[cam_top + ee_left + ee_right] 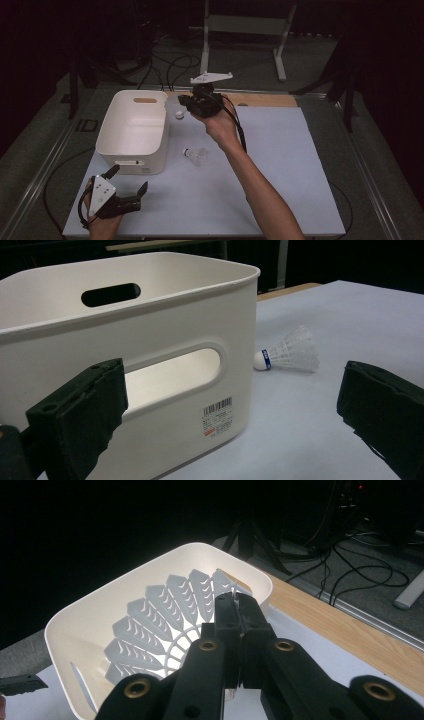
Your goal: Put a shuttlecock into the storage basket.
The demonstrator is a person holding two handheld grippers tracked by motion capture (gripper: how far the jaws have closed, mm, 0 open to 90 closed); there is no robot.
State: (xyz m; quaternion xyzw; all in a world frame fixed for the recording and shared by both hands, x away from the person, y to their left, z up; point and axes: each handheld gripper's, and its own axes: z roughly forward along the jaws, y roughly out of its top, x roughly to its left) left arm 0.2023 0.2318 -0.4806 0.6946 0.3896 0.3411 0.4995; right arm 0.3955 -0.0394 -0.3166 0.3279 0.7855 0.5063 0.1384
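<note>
The left gripper rests at seven o'clock on the table, jaws spread wide and holding nothing. The white bin stands just beyond it at twelve o'clock. The right gripper is clenched on a shuttlecock, cork end downward, beside the bin's right rim; the bin opening lies at nine o'clock from the jaws. A second shuttlecock lies on its side, nearer to the right hand.

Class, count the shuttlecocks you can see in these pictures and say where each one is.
2. One shuttlecock lies on the table beside the white bin; the other shuttlecock is pinched in the right gripper near it.
</note>
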